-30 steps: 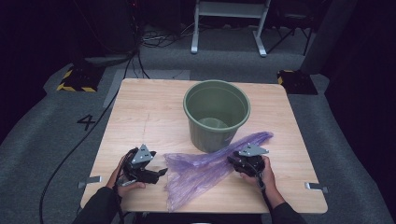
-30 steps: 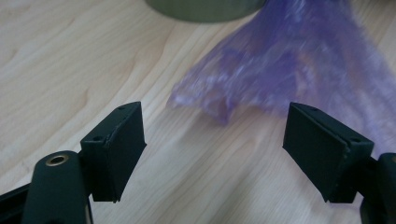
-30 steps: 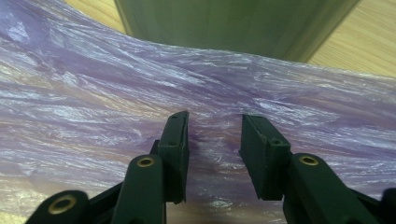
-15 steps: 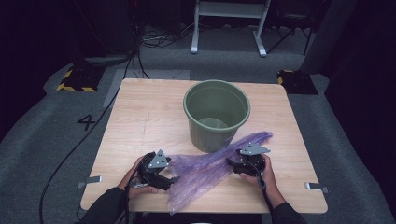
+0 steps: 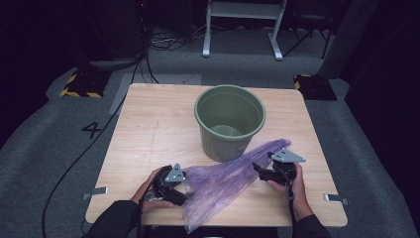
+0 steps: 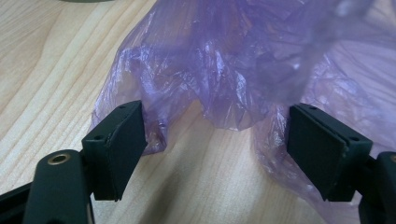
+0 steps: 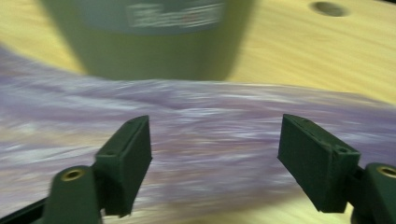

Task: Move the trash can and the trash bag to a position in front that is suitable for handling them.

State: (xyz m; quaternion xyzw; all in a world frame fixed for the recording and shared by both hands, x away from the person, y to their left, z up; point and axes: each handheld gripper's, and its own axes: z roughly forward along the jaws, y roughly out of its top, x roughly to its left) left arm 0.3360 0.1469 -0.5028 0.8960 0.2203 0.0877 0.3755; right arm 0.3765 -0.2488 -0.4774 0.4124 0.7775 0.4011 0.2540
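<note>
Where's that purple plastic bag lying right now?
In the high view the purple bag lies flat on the table's near edge, between both grippers, just before the green bucket.

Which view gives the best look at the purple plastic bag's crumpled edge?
The left gripper view: the purple plastic bag is sharp there, its folded edge lying between the open left gripper. The high view shows the whole bag spread beside the green bucket, small. The right gripper view shows it motion-blurred.

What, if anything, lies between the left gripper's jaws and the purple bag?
Nothing visible does. The left gripper has its jaws open at the crumpled edge of the purple plastic bag, with bare table between them. Folds of film already reach both pads.
</note>
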